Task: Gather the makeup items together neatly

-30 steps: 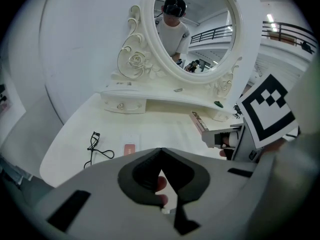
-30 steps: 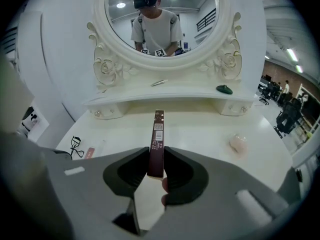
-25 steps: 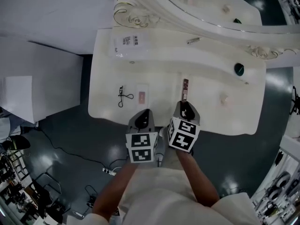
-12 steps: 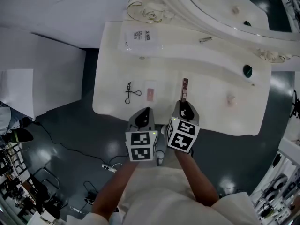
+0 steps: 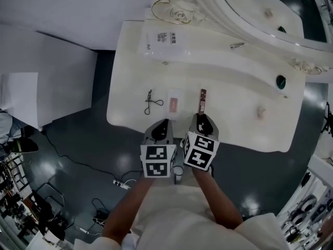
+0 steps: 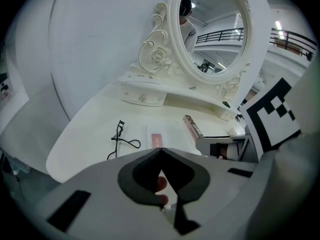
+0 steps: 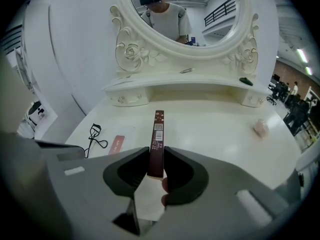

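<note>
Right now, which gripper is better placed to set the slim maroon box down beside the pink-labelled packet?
Right. The right gripper is shut on the maroon box, just right of the packet in the head view. The left gripper is shut and empty, so it would need a handover.

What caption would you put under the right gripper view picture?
Right gripper grips a slim dark-red box over the white dressing table, mirror ahead.

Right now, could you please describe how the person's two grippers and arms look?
Both the left gripper and right gripper have light grey shells, dark rounded jaw linings and a white cube with black square markers. The person wears a white short-sleeved top.
</note>
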